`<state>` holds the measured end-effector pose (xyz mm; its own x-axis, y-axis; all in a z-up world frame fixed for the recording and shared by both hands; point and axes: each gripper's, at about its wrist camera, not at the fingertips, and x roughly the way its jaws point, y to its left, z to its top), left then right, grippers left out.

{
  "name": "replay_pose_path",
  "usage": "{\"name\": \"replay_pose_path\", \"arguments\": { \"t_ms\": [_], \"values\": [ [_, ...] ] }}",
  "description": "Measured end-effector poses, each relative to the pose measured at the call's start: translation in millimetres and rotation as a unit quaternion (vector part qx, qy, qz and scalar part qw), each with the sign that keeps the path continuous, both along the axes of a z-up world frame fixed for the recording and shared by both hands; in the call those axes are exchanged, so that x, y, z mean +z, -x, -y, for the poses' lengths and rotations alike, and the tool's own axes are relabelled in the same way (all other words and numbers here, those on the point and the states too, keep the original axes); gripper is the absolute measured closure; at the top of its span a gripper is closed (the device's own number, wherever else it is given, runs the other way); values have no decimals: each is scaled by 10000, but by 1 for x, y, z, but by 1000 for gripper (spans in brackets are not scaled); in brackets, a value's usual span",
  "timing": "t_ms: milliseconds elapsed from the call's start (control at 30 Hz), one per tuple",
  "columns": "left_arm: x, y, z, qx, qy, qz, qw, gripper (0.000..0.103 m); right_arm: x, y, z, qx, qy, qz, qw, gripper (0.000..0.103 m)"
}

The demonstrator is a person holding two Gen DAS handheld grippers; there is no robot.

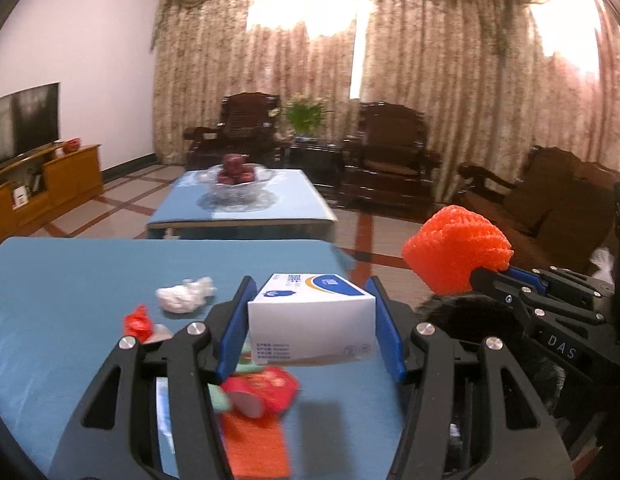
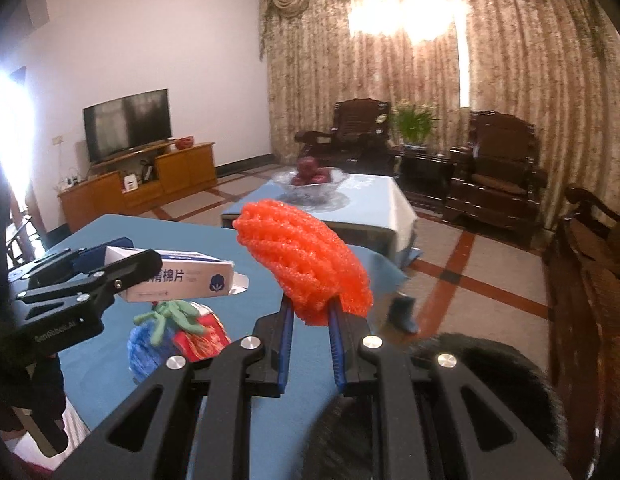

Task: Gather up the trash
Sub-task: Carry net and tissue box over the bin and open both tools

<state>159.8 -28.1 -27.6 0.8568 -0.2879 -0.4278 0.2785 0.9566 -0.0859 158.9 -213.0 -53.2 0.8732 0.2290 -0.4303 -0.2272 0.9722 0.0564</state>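
My left gripper (image 1: 312, 285) is shut on a white and blue carton (image 1: 312, 316), held above the blue-covered table (image 1: 69, 280). My right gripper (image 2: 310, 303) is shut on an orange foam net (image 2: 305, 256), also lifted off the table. The left wrist view shows that orange foam net (image 1: 456, 248) at the right, in the right gripper (image 1: 488, 276). The right wrist view shows the carton (image 2: 177, 272) at the left, in the left gripper (image 2: 121, 264). On the table lie a crumpled white tissue (image 1: 185, 298), a small red wrapper (image 1: 137, 322) and a red packet (image 1: 265, 392).
A blue bundle (image 2: 143, 346) with a green piece (image 2: 173, 314) on it lies on the table under the carton. Beyond stands a second blue table (image 1: 293, 204) with a glass fruit bowl (image 1: 239, 178). Dark armchairs (image 1: 390, 156) line the back, with a TV cabinet (image 1: 49, 184) at the left.
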Motion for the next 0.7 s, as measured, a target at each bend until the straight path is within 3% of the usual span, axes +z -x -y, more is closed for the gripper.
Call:
{"name": "replay_pose_path", "arguments": {
  "t_ms": [267,700],
  "values": [
    [-16,10,78,-821,29,-69,9966,49,-14,45,69,-831,126,-202,9963,86],
    [-60,14,171,-1748,-77,-457,9835,48,-49,65,132,-1608,75,-662,9847,86]
  ]
}}
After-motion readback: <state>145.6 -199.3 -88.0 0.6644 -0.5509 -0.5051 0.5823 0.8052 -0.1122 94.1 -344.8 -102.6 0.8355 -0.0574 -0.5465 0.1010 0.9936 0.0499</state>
